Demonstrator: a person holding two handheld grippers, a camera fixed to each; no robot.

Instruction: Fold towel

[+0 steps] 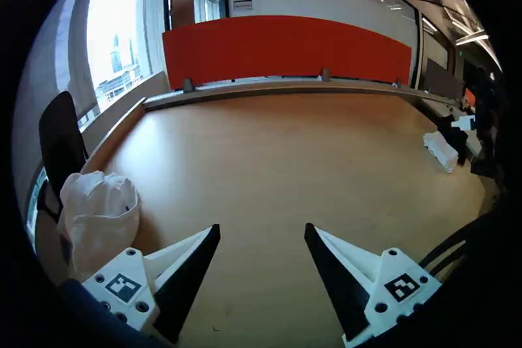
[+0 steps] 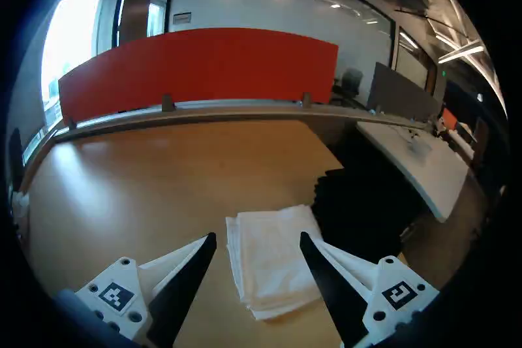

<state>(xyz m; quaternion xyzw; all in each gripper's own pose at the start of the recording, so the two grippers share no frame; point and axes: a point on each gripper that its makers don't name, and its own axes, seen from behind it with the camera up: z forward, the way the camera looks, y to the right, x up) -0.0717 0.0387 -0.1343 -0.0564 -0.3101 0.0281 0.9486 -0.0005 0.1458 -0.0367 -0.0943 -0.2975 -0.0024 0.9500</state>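
The towel [image 2: 274,260] is white and soft-looking, folded into a flat, roughly rectangular stack. Its layered edges show along the left side and the near end. It lies on the smooth, light-brown wooden table [image 2: 150,172], close to the table's right edge, where the wood gives way to a dark surface. The right gripper [image 2: 256,236] hangs just above it. Its two black, wedge-shaped fingers are spread wide apart, one over each long side of the towel, and grip nothing. In the left gripper view the same towel [image 1: 442,149] is a small pale bundle far off by the right edge of the table [image 1: 280,152]. The left gripper [image 1: 261,226] is over bare wood near the front edge, its pointed fingers likewise parted and empty. Both grippers have white plastic bodies with square black-and-white markers. At the table's left edge is a crumpled white bag-like bundle [image 1: 98,217], with a black chair [image 1: 59,132] behind it. A long, matte red partition [image 1: 287,47] runs along the far edge.
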